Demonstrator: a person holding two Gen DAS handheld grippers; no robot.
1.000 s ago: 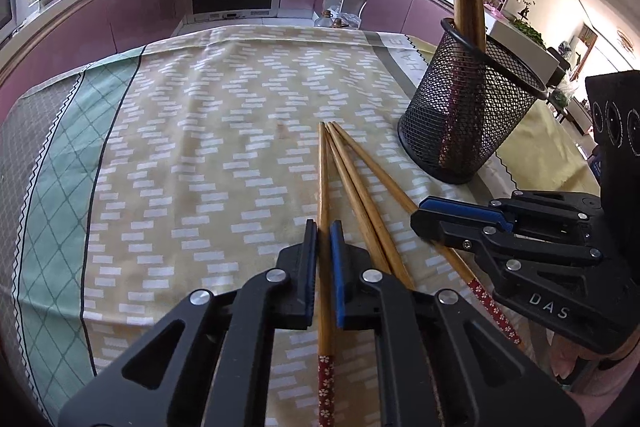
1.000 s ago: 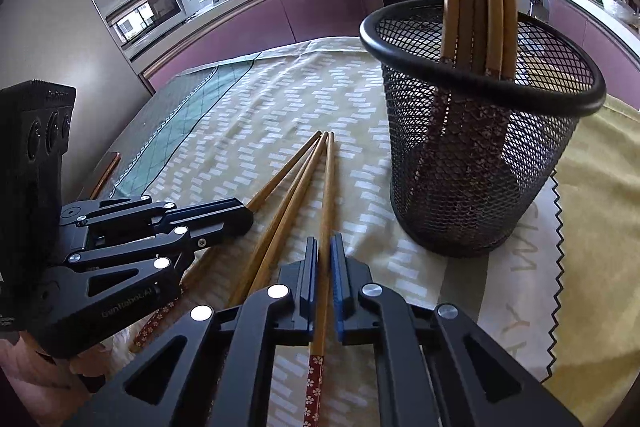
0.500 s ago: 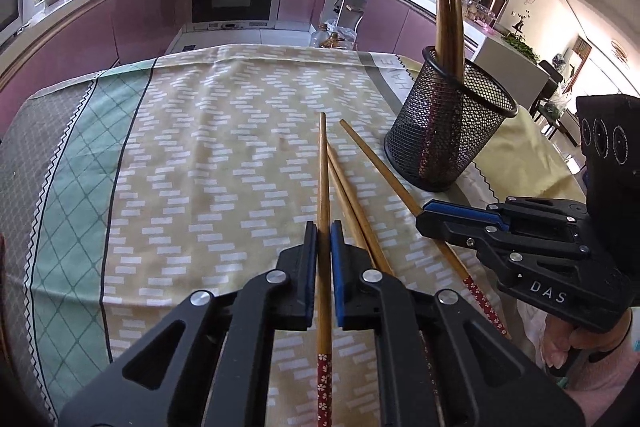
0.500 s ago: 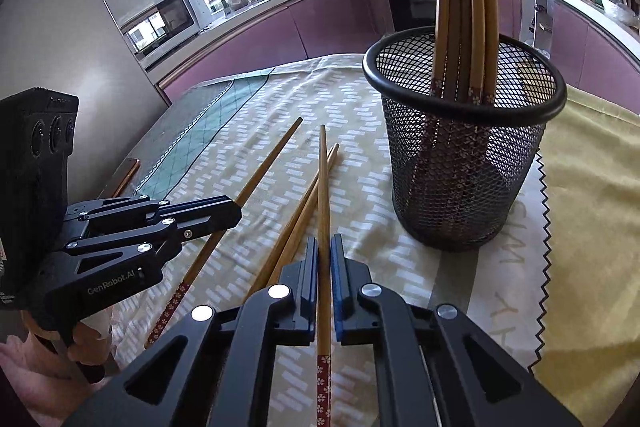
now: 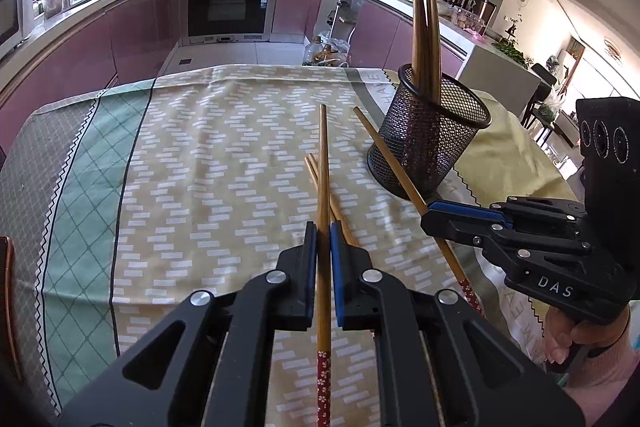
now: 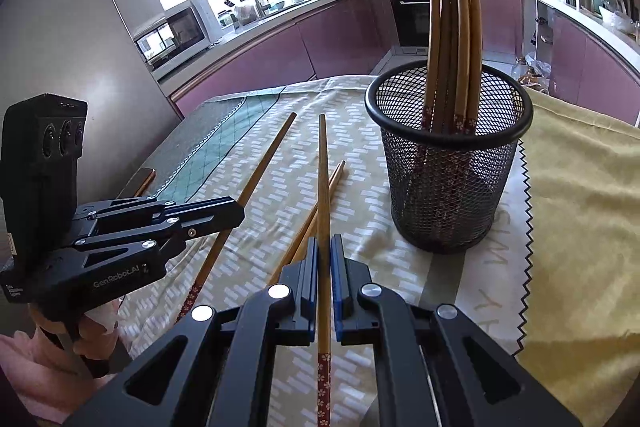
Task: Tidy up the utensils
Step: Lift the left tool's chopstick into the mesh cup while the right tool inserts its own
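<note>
Bamboo chopsticks were the things to be sorted, and each gripper had one. The left gripper was closed tightly on a chopstick, which pointed forward above the tablecloth; its red flowered end showed behind the pads. The right gripper was clamped in the same way on a second chopstick. Both sticks were lifted off the cloth.

Two more chopsticks lay crossed on the tablecloth under the held ones, near the middle of the tabletop. A black wire-mesh cup, round with a smooth thick rim, stood upright toward the right edge of the tabletop, near the lying sticks but apart from them. Several chopsticks stood in it, decorated ends down, leaning together.

Around these things, the tablecloth was beige with short white dashes, and had a green diamond band and a grey border at the left edge. A plain yellow cloth with a zigzag hem covered the right side. Behind the table were purple kitchen cabinets and a black built-in oven.
</note>
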